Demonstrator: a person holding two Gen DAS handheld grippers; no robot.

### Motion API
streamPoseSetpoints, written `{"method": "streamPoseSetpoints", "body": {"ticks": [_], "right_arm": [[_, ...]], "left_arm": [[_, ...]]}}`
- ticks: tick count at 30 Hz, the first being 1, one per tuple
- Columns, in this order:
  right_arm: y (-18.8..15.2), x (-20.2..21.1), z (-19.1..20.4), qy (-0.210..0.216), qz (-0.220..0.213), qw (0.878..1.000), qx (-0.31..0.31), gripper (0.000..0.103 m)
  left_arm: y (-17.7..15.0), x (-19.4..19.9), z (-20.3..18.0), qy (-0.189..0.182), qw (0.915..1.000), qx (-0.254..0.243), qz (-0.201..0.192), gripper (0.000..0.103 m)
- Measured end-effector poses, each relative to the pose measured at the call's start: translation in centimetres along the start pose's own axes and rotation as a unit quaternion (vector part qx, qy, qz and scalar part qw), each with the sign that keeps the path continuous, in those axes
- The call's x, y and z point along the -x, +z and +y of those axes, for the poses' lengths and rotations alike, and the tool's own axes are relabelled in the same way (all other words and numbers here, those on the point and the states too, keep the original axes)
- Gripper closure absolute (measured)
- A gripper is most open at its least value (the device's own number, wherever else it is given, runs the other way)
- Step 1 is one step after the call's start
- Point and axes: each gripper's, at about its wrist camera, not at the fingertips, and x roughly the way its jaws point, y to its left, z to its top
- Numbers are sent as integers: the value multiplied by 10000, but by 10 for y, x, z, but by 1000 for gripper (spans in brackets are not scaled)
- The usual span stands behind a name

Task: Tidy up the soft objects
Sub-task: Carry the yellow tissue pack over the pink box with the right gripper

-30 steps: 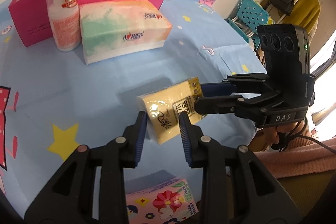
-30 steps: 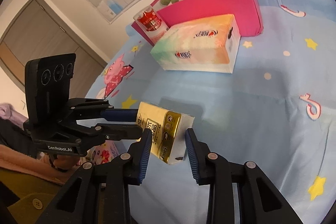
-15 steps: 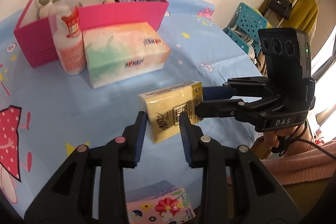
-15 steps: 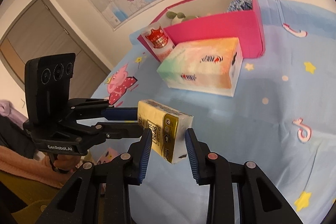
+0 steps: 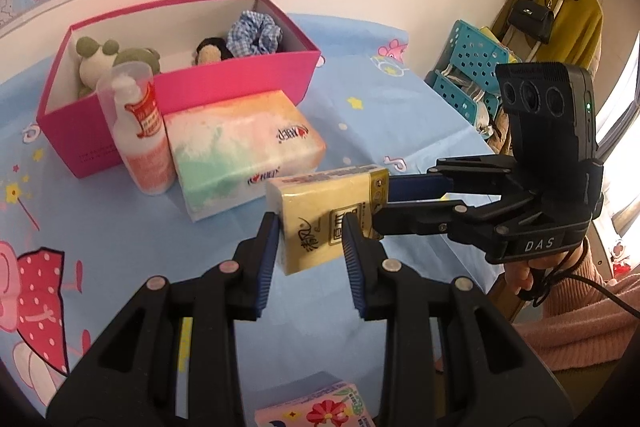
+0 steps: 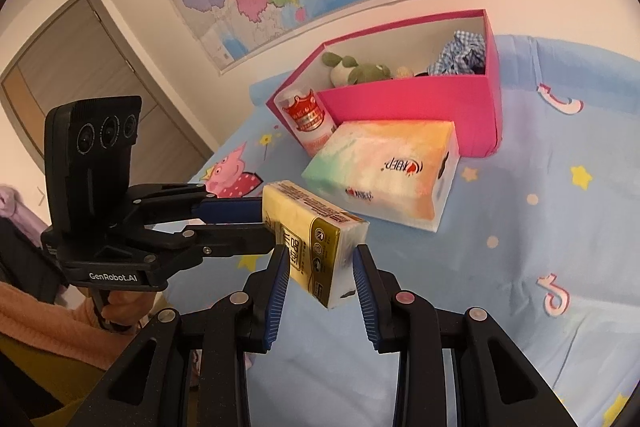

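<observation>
Mid-carry: both the left gripper [image 5: 310, 239] and right gripper [image 6: 322, 269] clamp the yellow plastic-wrapped tissue pack [image 5: 328, 215] above the blue sheet (nothing supports it), next lift toward the pink cardboard box [image 5: 240, 83] at 11 o'clock.

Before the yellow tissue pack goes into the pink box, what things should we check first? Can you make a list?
1. Left tool shut on the yellow tissue pack: ok.
2. Right tool shut on the pack's other end: ok.
3. Pack lifted off the blue cloth: ok.
4. Pink box open on top: ok.
5. Room inside beside the frog plush and checkered scrunchie: cannot tell.
6. Big tissue box and bottle stand in front of the box, so go over them: not ok.
</observation>
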Motion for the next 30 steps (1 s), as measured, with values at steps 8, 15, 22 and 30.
{"method": "streamPoseSetpoints", "body": {"ticks": [8, 15, 22, 30], "right_arm": [[11, 0, 2, -12, -99, 9999, 88, 70], [22, 2, 2, -12, -200, 9996, 191, 70], [31, 2, 3, -27, -276, 9993, 247, 70], [39, 1, 0, -39, -331, 9991, 271, 70]], "left_arm": [[10, 1, 5, 73, 9999, -5, -86, 70], [18, 2, 8, 132, 9998, 1, -171, 70], [26, 0, 12, 192, 9996, -10, -208, 70], [37, -2, 16, 279, 9993, -61, -253, 70]]}}
